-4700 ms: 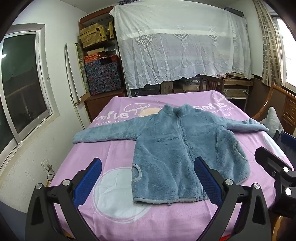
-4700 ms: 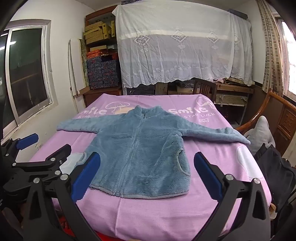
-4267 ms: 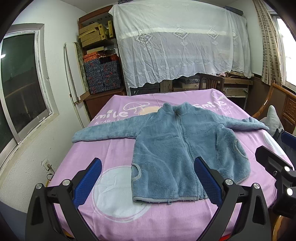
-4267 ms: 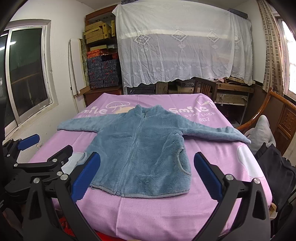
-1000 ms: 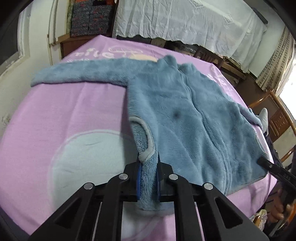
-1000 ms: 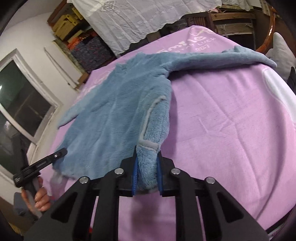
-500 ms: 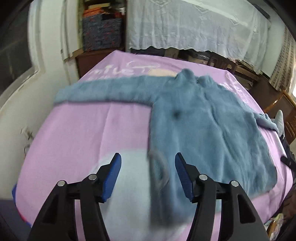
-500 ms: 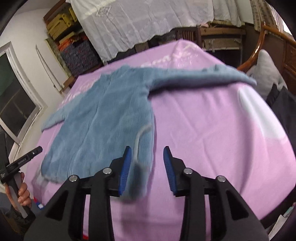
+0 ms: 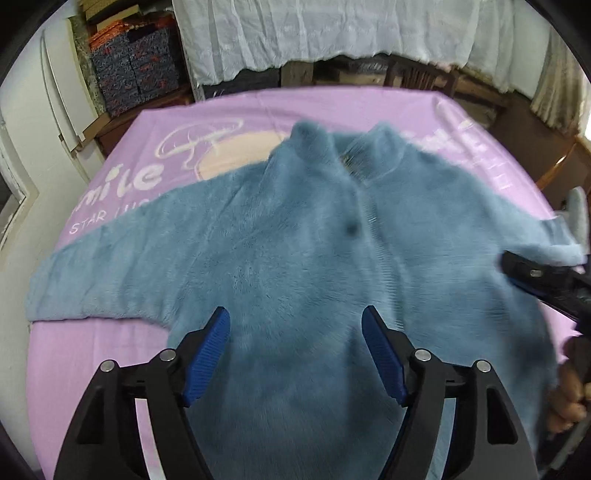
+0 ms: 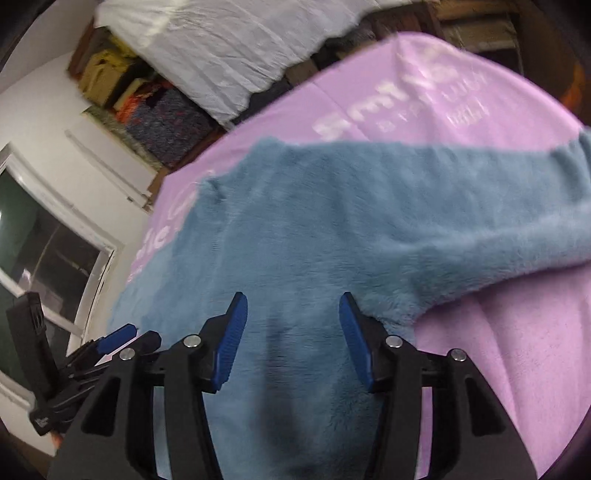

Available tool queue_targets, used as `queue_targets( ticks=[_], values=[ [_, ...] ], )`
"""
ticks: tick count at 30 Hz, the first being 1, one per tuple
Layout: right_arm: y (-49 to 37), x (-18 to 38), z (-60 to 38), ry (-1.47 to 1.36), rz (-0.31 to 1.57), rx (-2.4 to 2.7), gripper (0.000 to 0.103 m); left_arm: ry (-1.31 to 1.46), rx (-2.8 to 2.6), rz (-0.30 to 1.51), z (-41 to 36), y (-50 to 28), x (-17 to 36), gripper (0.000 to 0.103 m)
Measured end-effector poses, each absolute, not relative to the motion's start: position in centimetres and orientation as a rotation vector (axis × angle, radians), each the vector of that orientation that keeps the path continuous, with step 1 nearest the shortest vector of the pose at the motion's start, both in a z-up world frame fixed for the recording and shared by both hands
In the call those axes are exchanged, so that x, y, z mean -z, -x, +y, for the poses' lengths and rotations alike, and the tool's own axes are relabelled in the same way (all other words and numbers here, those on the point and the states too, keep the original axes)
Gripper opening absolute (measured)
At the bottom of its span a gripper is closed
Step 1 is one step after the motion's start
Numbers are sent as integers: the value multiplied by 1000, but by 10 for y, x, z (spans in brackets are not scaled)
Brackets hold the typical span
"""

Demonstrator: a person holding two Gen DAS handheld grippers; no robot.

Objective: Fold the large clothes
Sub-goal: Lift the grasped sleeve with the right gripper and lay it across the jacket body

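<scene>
A blue fleece jacket (image 9: 295, 258) lies flat, front up, on a purple sheet (image 9: 92, 369), sleeves spread to both sides. My left gripper (image 9: 295, 350) is open and empty, low over the jacket's body below the left armpit. My right gripper (image 10: 291, 332) is open and empty, low over the jacket's body beside the right sleeve (image 10: 461, 206). The right gripper shows at the right edge of the left wrist view (image 9: 546, 284), and the left gripper at the lower left of the right wrist view (image 10: 92, 354).
The sheet covers a bed or table with printed white lettering (image 9: 122, 184). White lace cloth (image 9: 332, 29) hangs over furniture behind. Patterned boxes (image 9: 136, 59) stand at the back left. A window (image 10: 37, 240) is in the left wall.
One second ago both grippers were shut on the jacket's hem corners. They let go, opened wider, and moved forward over the jacket's body toward the sleeves.
</scene>
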State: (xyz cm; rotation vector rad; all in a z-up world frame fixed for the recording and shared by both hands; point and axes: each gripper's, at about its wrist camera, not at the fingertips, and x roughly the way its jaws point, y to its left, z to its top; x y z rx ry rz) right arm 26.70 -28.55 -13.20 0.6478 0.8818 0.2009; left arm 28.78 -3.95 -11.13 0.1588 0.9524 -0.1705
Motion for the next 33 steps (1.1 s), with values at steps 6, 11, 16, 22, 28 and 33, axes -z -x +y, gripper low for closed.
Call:
queue_targets(
  ticks=[6, 11, 16, 22, 28, 33],
  values=[
    [-244, 143, -363, -844, 837, -178, 47, -106, 155, 987, -25, -301, 135, 97],
    [-203, 132, -437, -919, 714, 20, 49, -120, 126, 979, -23, -299, 140, 100],
    [-196, 128, -478, -967, 692, 158, 53, -114, 118, 974, -23, -296, 140, 100],
    [-209, 161, -509, -1219, 626, 194, 50, -112, 116, 970, -23, -296, 140, 100],
    [-207, 151, -550, -1259, 478, 250, 51, -112, 116, 969, -23, -296, 140, 100],
    [-206, 163, -583, -1257, 473, 420, 47, -112, 115, 969, -23, -296, 140, 100]
  ],
)
